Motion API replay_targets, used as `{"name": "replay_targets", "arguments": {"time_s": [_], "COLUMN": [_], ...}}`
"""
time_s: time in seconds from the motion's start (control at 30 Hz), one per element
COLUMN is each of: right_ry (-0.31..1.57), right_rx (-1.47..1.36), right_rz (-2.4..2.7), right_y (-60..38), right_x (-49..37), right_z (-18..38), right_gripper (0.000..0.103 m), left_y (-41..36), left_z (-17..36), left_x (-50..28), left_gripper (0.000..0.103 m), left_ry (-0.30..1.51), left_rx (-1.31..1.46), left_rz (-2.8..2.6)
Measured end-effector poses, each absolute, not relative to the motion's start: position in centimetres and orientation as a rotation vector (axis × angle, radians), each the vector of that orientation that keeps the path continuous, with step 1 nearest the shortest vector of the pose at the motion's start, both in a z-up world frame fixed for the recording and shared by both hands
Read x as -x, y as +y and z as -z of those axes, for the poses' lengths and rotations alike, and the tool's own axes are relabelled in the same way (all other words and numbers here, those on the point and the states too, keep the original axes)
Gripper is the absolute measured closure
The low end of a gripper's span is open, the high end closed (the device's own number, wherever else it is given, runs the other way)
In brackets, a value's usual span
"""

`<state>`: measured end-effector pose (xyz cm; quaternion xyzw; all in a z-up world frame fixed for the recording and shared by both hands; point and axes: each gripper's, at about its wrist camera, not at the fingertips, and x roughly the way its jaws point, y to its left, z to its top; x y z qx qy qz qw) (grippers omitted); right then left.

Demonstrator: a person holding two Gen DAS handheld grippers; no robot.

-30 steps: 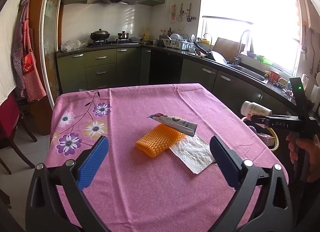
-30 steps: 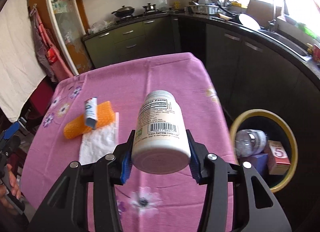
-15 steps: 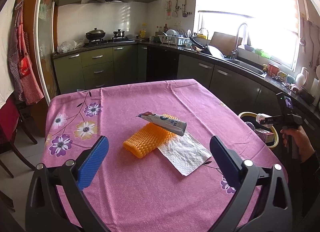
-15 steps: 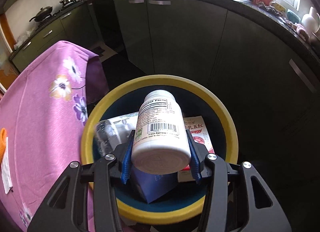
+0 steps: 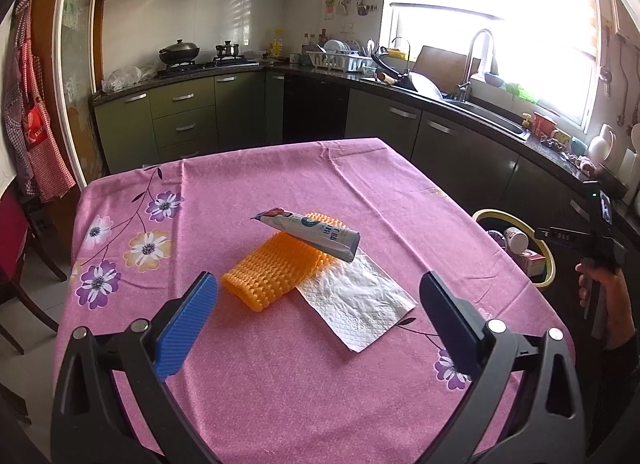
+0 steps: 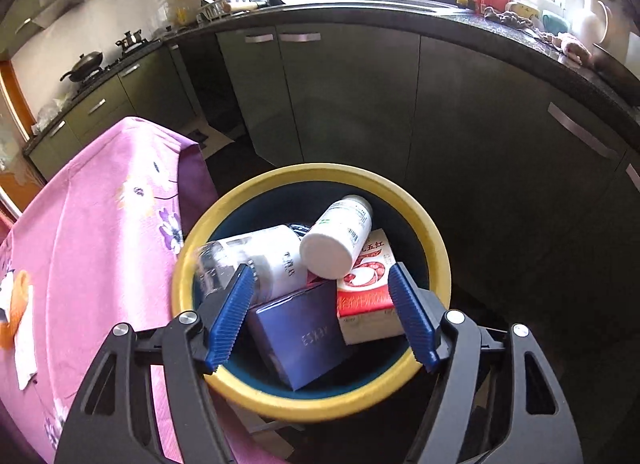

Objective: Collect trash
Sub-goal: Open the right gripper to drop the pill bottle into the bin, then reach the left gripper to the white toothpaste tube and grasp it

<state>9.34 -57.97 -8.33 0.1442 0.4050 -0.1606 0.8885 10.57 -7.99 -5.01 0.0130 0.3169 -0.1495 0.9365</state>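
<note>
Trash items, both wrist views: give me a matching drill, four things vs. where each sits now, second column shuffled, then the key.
Things:
1. white pill bottle
2. squeezed tube
3. paper napkin
4. purple box

Places:
A. flat on the pink tablecloth, one end under the orange foam sleeve
B. in the yellow-rimmed bin, lying on top of the other trash
C. propped across the orange foam sleeve
D. in the bin, at the near side, below the open right gripper

Pairs: 1-B, 2-C, 3-A, 4-D
</note>
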Motion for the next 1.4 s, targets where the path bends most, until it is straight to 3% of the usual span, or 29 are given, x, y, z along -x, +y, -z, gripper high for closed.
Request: {"name": "replay_targets", "arguments": {"time_s": [0.6,0.67,0.8,0.9,1.03,1.27,1.4], "right_ry": [0.783,0.785,0.791,0.795,0.796,0.795,0.797], "right_rx": [-0.288,-0.295,-0.304,-0.314,-0.323,-0.322,-0.315], "right_rz": [0.183,0.172,0.165,0.165,0.165,0.159,0.151], "right_y": [-51.5,-51.5,-51.8,-52.2,-52.4,-52.0,-51.6], "right_x": [-6.4,-6.5,-6.8,-7.0,-7.1,-7.2,-7.4], "right_z": [7.6,7.9,8.3,8.6,8.8,8.7,8.7], "right_gripper": [0.031,0.031,0.031,0.031,0.031,0.031,0.031], "left_y": [-13.1,-12.8,-12.5,-12.2,-11.8,-10.9,-10.3], "left_z": [8.6,9.1,9.9,10.0,10.0,9.3,8.6], "left_x": [-18.9,-20.2,-21.6,-21.9,-21.7,-20.2,-19.0], "left_gripper": [0.007,0.011,0.032,0.035,0.05,0.063,0.077], "left_ry": [0.767,0.795,0.839,0.848,0.866,0.854,0.831], "left_rx": [-0.011,0.008,0.027,0.03,0.04,0.05,0.038], "left_rz": [0.189,0.156,0.137,0.124,0.139,0.168,0.191]}}
